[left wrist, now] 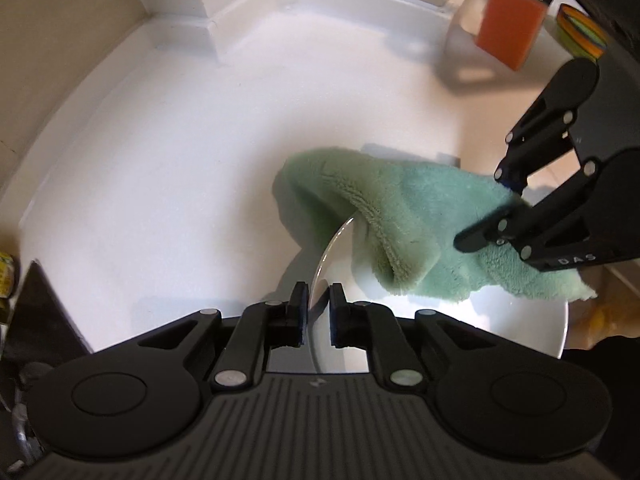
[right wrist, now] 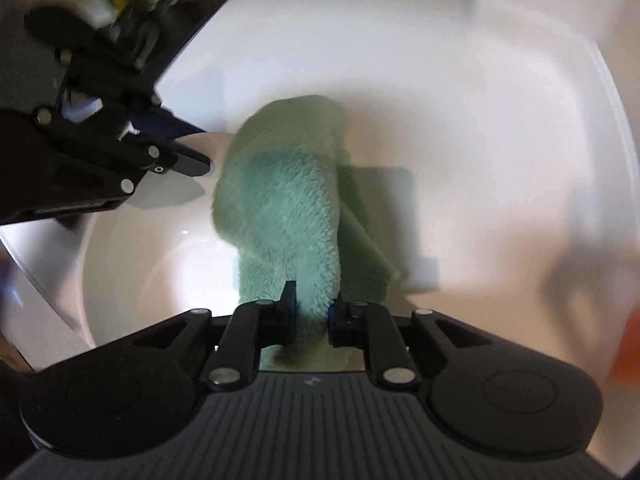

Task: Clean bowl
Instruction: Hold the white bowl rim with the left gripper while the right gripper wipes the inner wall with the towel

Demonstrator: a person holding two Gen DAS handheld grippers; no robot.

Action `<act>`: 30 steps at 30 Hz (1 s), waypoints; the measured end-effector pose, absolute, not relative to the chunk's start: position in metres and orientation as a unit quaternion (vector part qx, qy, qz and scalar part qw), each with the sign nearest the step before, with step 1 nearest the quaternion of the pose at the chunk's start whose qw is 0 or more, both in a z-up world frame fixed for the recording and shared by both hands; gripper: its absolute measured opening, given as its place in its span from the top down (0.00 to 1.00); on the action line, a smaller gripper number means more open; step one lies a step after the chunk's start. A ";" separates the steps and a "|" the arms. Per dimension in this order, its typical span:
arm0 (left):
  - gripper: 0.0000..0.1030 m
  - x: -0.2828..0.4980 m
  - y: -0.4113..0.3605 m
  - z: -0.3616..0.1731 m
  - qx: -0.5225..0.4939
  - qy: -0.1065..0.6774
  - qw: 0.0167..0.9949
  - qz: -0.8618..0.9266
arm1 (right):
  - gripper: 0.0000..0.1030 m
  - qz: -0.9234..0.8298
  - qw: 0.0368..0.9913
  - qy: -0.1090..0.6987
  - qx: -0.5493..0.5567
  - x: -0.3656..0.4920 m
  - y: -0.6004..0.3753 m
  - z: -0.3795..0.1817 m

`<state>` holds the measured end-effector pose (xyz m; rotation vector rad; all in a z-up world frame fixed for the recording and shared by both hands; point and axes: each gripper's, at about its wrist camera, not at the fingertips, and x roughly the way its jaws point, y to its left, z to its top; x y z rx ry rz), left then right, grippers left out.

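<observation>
We hold the white bowl [left wrist: 420, 320] tilted above the white desk [left wrist: 160, 180], our left gripper [left wrist: 318, 312] pinching its rim between both fingers. Our right gripper [right wrist: 312, 316] has its fingers clamped on the green cloth [right wrist: 280, 200], which drapes over the bowl's far rim. An orange sponge [left wrist: 512, 36] stands well apart.
</observation>
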<state>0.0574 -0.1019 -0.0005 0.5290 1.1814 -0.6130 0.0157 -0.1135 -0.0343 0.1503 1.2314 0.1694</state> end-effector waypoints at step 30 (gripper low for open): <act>0.90 0.042 -0.099 0.014 0.256 0.530 0.759 -0.277 | 0.90 0.131 0.805 0.579 -0.014 0.015 -0.107 -0.041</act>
